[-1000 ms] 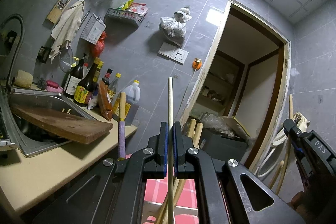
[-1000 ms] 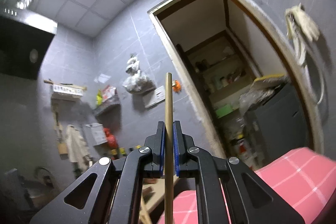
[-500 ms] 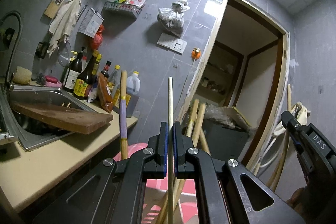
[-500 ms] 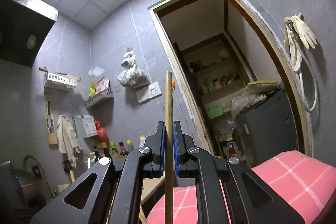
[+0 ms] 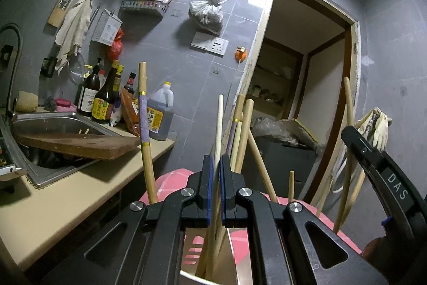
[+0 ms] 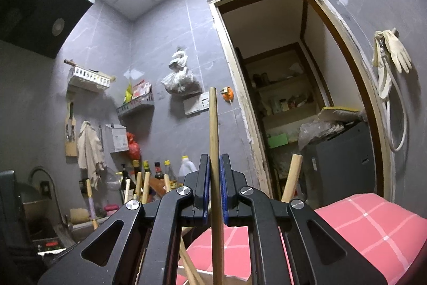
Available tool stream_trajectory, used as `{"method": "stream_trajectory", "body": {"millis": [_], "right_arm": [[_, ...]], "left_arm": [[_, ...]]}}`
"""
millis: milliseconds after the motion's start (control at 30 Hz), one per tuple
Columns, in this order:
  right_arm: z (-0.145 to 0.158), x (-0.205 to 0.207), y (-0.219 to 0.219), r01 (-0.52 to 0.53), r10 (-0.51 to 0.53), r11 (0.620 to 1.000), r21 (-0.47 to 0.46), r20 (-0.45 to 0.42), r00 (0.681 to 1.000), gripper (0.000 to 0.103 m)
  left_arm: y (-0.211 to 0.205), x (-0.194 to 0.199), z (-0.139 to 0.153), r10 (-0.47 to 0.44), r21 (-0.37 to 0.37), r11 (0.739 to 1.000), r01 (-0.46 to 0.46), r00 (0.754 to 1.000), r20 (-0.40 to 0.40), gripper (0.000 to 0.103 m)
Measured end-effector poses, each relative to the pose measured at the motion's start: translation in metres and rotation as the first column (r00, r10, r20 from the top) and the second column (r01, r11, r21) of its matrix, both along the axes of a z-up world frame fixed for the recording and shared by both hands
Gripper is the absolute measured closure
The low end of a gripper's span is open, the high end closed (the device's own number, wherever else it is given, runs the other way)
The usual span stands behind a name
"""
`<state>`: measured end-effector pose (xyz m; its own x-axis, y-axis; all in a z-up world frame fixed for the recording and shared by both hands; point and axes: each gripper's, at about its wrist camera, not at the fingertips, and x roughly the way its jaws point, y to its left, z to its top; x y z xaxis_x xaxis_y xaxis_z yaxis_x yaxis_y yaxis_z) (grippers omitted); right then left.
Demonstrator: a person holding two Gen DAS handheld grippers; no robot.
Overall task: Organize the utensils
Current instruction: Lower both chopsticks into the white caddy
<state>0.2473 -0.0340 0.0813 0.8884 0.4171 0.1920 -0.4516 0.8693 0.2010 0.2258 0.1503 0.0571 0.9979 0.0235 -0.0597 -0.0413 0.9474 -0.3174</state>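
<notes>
Two views from a small grey-tiled kitchen, each looking along a black two-finger gripper with blue pads.

Nearest in the left view, the left gripper (image 5: pixel 215 186) is clamped on a pale chopstick (image 5: pixel 219 124) standing upright between its pads. Just below and ahead of it is a pink slotted utensil holder (image 5: pixel 193 245) with more wooden chopsticks (image 5: pixel 244 135) leaning out of it at different angles; one has a purple-wrapped handle (image 5: pixel 143 122). The lower end of the held chopstick runs down among these sticks. At the right edge is part of the right gripper (image 5: pixel 387 178), marked DAS.

In the right view, the right gripper (image 6: pixel 213 188) is closed tight on a darker wooden chopstick (image 6: pixel 214 124), also upright. A pink checked cloth (image 6: pixel 360 221) lies beneath and to the right.

Further left in the left view, a beige countertop (image 5: pixel 66 194) holds a steel sink (image 5: pixel 53 124) with a brown wooden cutting board (image 5: pixel 80 144) laid across it. Sauce bottles (image 5: pixel 104 98) and an oil jug (image 5: pixel 160 114) stand at the back of the counter.

On the far wall hang wire racks (image 5: pixel 142 6), a cloth (image 5: pixel 72 26) and a plastic bag (image 5: pixel 206 12). To the right an open wood-framed doorway (image 6: pixel 293 84) shows pantry shelves. Rubber gloves (image 6: pixel 395 52) hang beside it. A dark range hood (image 6: pixel 34 7) sits under the panelled ceiling.
</notes>
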Motion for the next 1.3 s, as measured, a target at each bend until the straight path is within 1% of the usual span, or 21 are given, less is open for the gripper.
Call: {"method": "stream_trajectory", "body": {"millis": [67, 200, 367, 567, 667, 767, 967, 1167, 1300], "right_arm": [[-0.001, 0.0, 0.0, -0.003, 0.003, 1.0, -0.001, -0.004, 1.0, 0.097], [-0.005, 0.003, -0.002, -0.023, 0.022, 1.0, -0.01, -0.041, 0.999, 0.097], [-0.004, 0.002, -0.006, -0.051, 0.051, 0.999, 0.0, -0.056, 0.997, 0.097], [0.003, 0.007, -0.015, -0.128, 0.134, 0.988, 0.085, -0.062, 0.989, 0.098], [0.005, 0.007, -0.015, -0.141, 0.147, 0.985, 0.098, -0.053, 0.988, 0.098], [0.001, 0.009, -0.012, -0.144, 0.15, 0.986, 0.086, -0.058, 0.987, 0.098], [-0.01, 0.012, -0.006, -0.127, 0.13, 0.991, 0.038, -0.098, 0.987, 0.098], [-0.014, 0.002, -0.004, -0.12, 0.116, 0.993, -0.023, -0.112, 0.987, 0.097], [-0.014, -0.004, -0.006, -0.108, 0.102, 0.993, -0.047, -0.11, 0.989, 0.096]], "left_arm": [[-0.001, 0.0, -0.001, -0.002, 0.005, 1.0, 0.002, 1.0, -0.01, 0.1], [-0.002, 0.001, -0.003, 0.0, 0.015, 1.0, 0.001, 1.0, -0.027, 0.1], [-0.004, 0.002, -0.005, -0.003, 0.025, 1.0, 0.004, 1.0, -0.031, 0.1], [-0.004, 0.002, -0.007, -0.004, 0.029, 1.0, 0.005, 0.999, -0.032, 0.1], [-0.003, 0.002, -0.007, -0.007, 0.031, 0.999, 0.008, 0.999, -0.032, 0.1], [-0.002, 0.002, -0.006, -0.009, 0.031, 0.999, 0.01, 0.999, -0.032, 0.1], [-0.001, 0.003, -0.007, -0.014, 0.033, 0.999, 0.015, 0.999, -0.031, 0.1], [0.0, 0.004, -0.007, -0.029, 0.032, 0.999, 0.03, 0.999, -0.03, 0.099], [-0.001, 0.002, -0.007, -0.033, 0.032, 0.999, 0.034, 0.999, -0.033, 0.099]]}}
